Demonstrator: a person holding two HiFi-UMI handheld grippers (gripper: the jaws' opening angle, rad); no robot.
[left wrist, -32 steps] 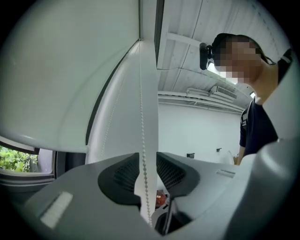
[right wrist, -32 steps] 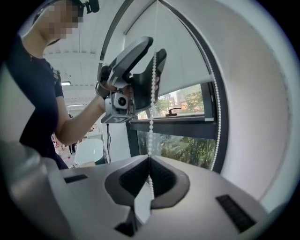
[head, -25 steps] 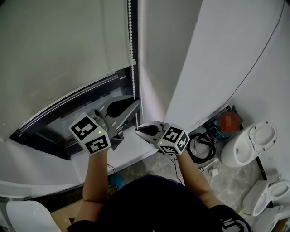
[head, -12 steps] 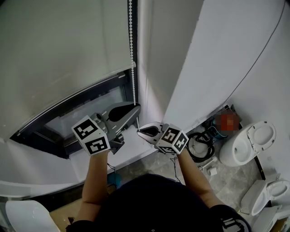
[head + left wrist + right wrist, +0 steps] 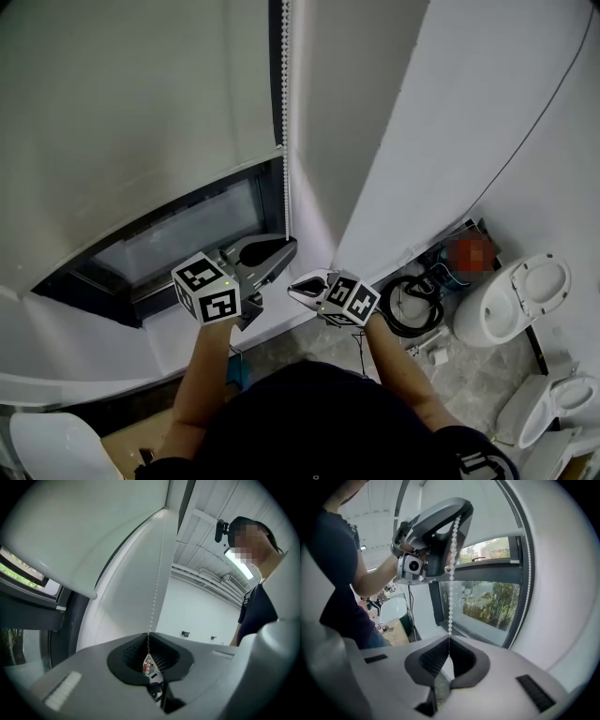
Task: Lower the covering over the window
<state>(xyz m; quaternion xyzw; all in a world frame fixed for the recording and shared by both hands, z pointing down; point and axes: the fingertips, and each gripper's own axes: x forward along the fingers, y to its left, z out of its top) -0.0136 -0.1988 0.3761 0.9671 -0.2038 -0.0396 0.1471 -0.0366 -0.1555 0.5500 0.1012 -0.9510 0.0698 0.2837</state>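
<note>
A white roller blind [image 5: 122,122] hangs over the window, and dark glass [image 5: 187,230] shows below its bottom bar [image 5: 47,569]. Its white bead chain [image 5: 284,75] runs down the frame's right side. My left gripper [image 5: 279,249] is shut on the chain, with beads [image 5: 148,666] bunched between its jaws [image 5: 149,637]. Just below and to the right, my right gripper [image 5: 293,285] is shut on the same chain [image 5: 450,602], which drops from the left gripper [image 5: 436,541] into its jaws [image 5: 449,639]. A second strand [image 5: 528,573] hangs along the frame.
A white wall [image 5: 450,112] juts out right of the window. Two toilets [image 5: 511,300] and a coiled black cable [image 5: 412,305] sit on the floor at the right. A white sill [image 5: 272,314] runs under the window.
Both grippers have moved down together, still holding the chain. The blind's bottom edge sits a little lower over the glass.
</note>
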